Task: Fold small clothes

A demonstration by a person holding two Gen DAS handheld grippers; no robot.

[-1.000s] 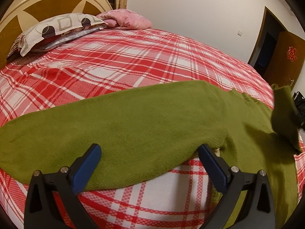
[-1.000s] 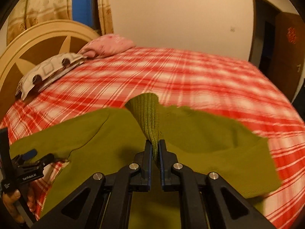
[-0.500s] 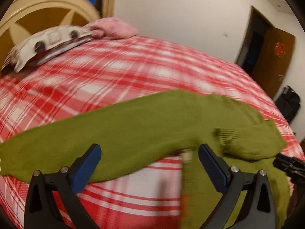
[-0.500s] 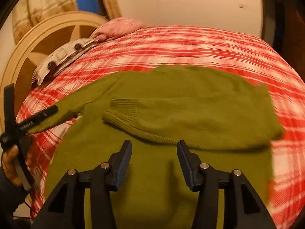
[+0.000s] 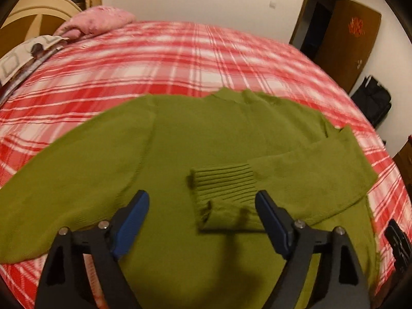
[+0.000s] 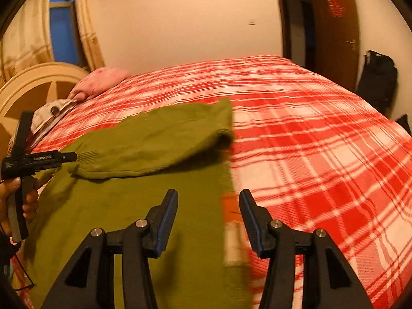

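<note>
**Sweater half-folded: the sleeve laid across could slide off before the next fold**

The green sweater (image 5: 180,139) lies flat on the bed's red plaid cover (image 5: 180,51), chest up, collar toward the far wall. One sleeve is already folded across the body, its ribbed cuff (image 5: 224,180) resting near the middle of the chest; the other sleeve (image 5: 51,180) lies spread out to the side.

The left gripper (image 5: 202,207) hovers just above the cuff. Its jaws stand wide apart, have just been closing a little, and hold nothing. The right gripper (image 6: 208,207) hangs over the sweater's side edge, where a pale label (image 6: 233,231) shows. Its jaws have just opened, stand about half apart and are empty, one over the knit and one over the plaid.

Likely risks from here:

- The folded sleeve only rests loosely. A jaw brushing the cuff could drag it askew or flip it back.
- The knit is soft and probably stretchy. Pinching too deep would likely gather two layers and pull the body along with the sleeve.
- The cover looks soft and may wrinkle. A low grab at the edge could catch it with the sweater.
- Both views are blurred, so a quick, mistimed closing could miss the edge altogether.
</note>
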